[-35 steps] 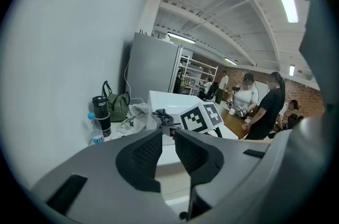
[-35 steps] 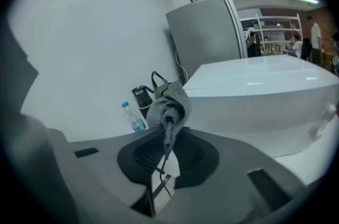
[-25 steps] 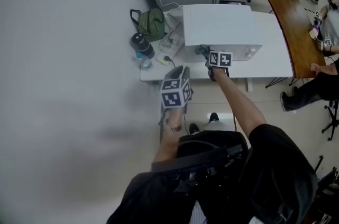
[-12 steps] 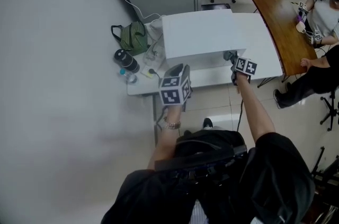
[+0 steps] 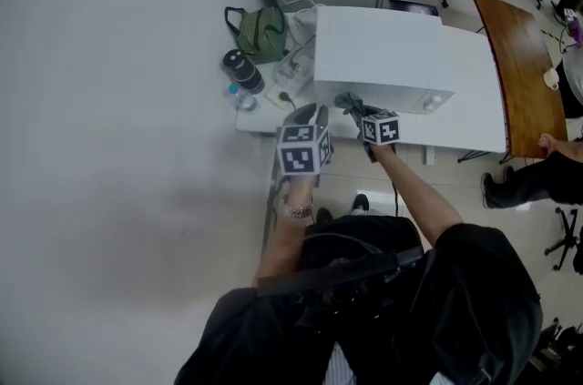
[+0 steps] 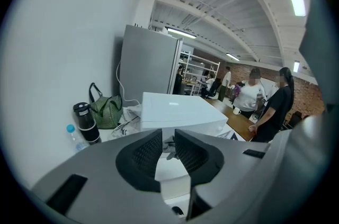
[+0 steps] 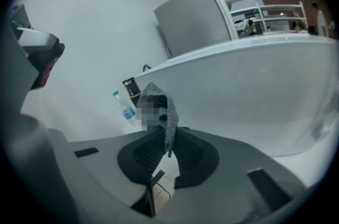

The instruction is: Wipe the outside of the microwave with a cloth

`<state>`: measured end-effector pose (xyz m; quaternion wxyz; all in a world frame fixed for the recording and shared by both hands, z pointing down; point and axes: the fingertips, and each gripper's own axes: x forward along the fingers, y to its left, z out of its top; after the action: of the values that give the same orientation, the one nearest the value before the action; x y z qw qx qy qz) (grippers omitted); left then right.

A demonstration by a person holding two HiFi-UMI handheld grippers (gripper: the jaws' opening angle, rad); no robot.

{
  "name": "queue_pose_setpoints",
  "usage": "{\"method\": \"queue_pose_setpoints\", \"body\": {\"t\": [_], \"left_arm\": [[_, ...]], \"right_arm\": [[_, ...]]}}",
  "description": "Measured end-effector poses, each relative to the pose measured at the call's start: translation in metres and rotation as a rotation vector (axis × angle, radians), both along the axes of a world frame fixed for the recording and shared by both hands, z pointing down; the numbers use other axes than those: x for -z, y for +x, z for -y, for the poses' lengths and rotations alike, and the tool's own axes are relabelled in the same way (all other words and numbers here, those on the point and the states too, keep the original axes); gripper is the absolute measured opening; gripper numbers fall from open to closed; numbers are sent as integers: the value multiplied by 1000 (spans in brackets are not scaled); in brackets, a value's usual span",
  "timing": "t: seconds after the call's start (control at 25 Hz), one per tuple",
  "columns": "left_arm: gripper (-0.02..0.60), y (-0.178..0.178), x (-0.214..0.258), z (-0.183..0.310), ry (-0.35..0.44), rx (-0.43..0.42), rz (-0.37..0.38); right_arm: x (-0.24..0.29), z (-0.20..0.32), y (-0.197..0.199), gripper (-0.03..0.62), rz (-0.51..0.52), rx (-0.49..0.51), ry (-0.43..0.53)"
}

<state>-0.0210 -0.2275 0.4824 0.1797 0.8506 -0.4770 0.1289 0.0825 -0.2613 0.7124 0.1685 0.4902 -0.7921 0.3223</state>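
We hold a grey cloth point(image 5: 347, 104) at the front of a white microwave point(image 5: 383, 46) on a table point(image 5: 474, 101).

The right gripper point(image 5: 357, 110) has its jaws clamped on a narrow fold of the cloth, which stands up loose near the left end of the microwave's front. We cannot tell if it touches. The left gripper point(image 5: 310, 114) hovers just beside it, jaws slightly apart and empty. With so little cloth pinched, we judge a firm drag could pull it free, or the hard jaws could scrape the casing. A wide sweep to the left could knock the water bottle point(image 5: 241, 98) and dark flask point(image 5: 244, 74) over.
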Motion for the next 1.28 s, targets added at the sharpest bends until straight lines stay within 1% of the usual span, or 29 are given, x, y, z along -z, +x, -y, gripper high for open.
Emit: {"method": "queue_pose_setpoints", "body": {"t": [0.08, 0.2, 0.28, 0.36, 0.52, 0.64, 0.84, 0.96, 1.04, 1.12, 1.16, 1.2, 1.28], "left_arm": [[77, -18, -8, -5, -28, 46, 16], [77, -46, -16, -13, -55, 119, 30], [77, -63, -16, -18, -60, 161, 37], [77, -73, -14, -22, -61, 188, 41], [77, -75, -18, -27, -67, 199, 43], [77, -59, -21, -25, -71, 164, 41], [77, -18, -19, -18, -59, 68, 32], [77, 3, -20, -20, -57, 21, 35], [77, 15, -22, -22, -48, -8, 50], [77, 22, -24, -23, -45, -25, 55], [77, 23, -25, -23, -47, -29, 52], [77, 23, -26, -24, -50, -27, 48], [76, 18, -24, -27, -50, -11, 45]], "right_arm": [[-10, 12, -40, 32, -9, 49, -27], [-25, 32, -74, 32, -63, 85, -58], [-31, 41, -82, 32, -103, 93, -70], [-37, 47, -72, 32, -131, 69, -87], [-41, 46, -20, 32, -90, -45, -126], [-46, 35, 30, 32, -80, -113, -154], [-49, 7, 145, 31, -133, -270, -200], [-41, -11, 216, 31, -164, -394, -197], [-34, -20, 252, 31, -175, -462, -183], [-30, -25, 268, 31, -186, -501, -167], [-29, -27, 268, 31, -187, -503, -159], [-29, -28, 261, 31, -184, -492, -152], [-33, -27, 230, 31, -167, -440, -144]]}}
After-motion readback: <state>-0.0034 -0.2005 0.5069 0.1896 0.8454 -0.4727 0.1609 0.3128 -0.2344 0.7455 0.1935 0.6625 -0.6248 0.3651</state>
